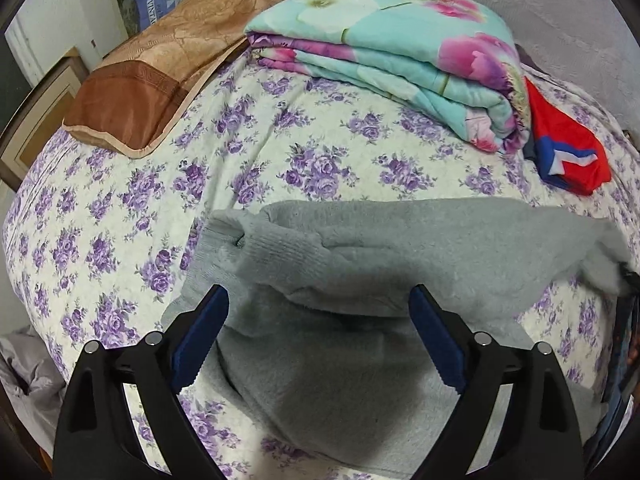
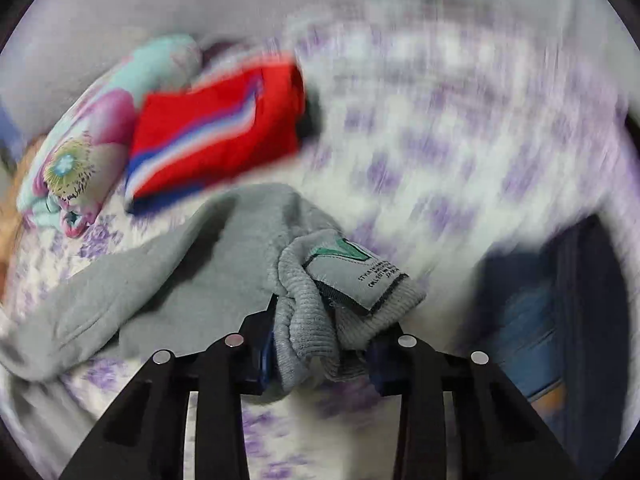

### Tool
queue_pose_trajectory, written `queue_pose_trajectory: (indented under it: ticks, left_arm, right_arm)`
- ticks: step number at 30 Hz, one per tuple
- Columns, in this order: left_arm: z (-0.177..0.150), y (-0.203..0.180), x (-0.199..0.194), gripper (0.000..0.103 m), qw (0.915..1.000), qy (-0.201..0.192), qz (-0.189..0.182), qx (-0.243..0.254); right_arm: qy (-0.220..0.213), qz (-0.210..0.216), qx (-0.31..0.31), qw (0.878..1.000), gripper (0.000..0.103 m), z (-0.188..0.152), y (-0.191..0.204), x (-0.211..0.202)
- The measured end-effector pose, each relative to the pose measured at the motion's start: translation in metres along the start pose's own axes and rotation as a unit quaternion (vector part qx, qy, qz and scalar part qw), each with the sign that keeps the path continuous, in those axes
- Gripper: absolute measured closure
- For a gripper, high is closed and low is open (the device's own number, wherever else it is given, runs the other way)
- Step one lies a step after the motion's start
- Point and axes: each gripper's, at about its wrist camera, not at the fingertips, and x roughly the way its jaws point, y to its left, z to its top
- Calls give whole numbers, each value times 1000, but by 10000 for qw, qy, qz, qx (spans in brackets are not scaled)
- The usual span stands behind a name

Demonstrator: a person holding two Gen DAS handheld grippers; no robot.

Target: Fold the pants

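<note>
Left tongs (image 1: 320, 320): spread wide, nothing between the blue pads (image 1: 434, 340); poised just above the grey pants (image 1: 360, 264).
Right tongs (image 2: 322, 354): clamped on the ribbed waistband (image 2: 308, 320) of the pants, bunched cloth filling the gap; a sewn label (image 2: 360, 276) with a green mark folds over just beyond the tips.
Pants: grey fleece, lying rumpled on the bed (image 1: 120, 208), part doubled over itself; in the right view the cloth trails off to the left from the gripped waistband.
Bed cover: white with purple flowers.
Beyond the pants: folded red garment (image 1: 568, 148) with blue and white stripes, touching a folded teal floral quilt (image 1: 384, 44).
Far left: brown pillow (image 1: 160, 68) at the bed's edge.
Right view: background motion-blurred.
</note>
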Motion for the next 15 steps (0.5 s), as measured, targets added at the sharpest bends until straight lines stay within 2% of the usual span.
queue_pose_trajectory:
  ticks: [2,3,6,8,9,10,11,13,15]
  left_arm:
    - [5,-3,2,14,10000,-11,-61,-10]
    - [7,-5,3,14,9999,-3,-110,12]
    - [14,-14,16,13,9996,192,-210,84]
    - [20,-18,25,13,9993,277,-247,66]
    - [23,-19,30,13,9992,305,-245,45]
    - [25,-21,33,13,9991,339,-237,30]
    - [29,-24,36,13,9989,391,-246,5]
    - [33,-26,40,12,9984,479,-280,-45]
    - [38,-29,44,13,9984,516,-225,-37]
  right_arm:
    - [-109,58,35,9999,67,8,-12,-19]
    - [-19,202,148,9997,67,8,-21,-28]
    - [680,382,124,9969,55,-9,-36,-30]
    - [1088,-119,-244,9937,34,-32,-36,-21]
    - [1241,-629,-471,9892,28,-44,-38,-11]
    - [1392,-917,-553,9845,20,-52,-39,-5]
    - [1456,-802,-340,9855,21,-60,-40,-5]
    - [1239,-493,-21,9911,21,-64,-36,-14]
    - [907,-522,19,9945,20,-61,-29,-27]
